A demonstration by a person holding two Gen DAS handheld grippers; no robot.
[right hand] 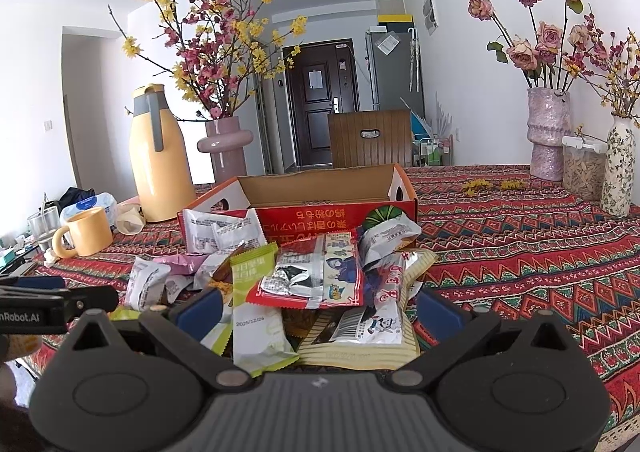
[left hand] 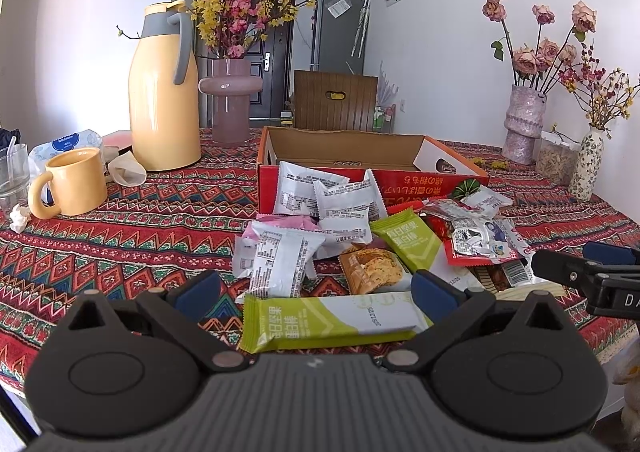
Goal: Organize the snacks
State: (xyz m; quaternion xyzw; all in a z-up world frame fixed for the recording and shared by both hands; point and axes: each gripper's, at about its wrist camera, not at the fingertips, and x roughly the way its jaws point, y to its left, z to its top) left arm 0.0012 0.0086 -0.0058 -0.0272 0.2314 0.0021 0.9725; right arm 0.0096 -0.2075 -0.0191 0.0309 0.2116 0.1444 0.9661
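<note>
- Nearest the left gripper [left hand: 316,288], whose jaws stand wide apart and grasp nothing, lies a green-and-white bar wrapper [left hand: 328,322] flat on the table [left hand: 120,236], crosswise between the blue pads.
- Right gripper [right hand: 320,310] likewise has its jaws spread and empty, low over the near edge of the snack heap.
- Behind the heap sits a red cardboard box [right hand: 328,208], open-topped with a plain brown inside and white print on its front wall; several packets lean against that wall.
- Snack pile [left hand: 360,236] is a loose, overlapping jumble: white pillow packets with black print, a pink packet, a second green bar, a biscuit-picture pack, and a red-edged crinkled foil packet [right hand: 308,272] on top.
- Left of the pile stand a yellow jug [left hand: 164,92] and yellow mug [left hand: 72,182].
</note>
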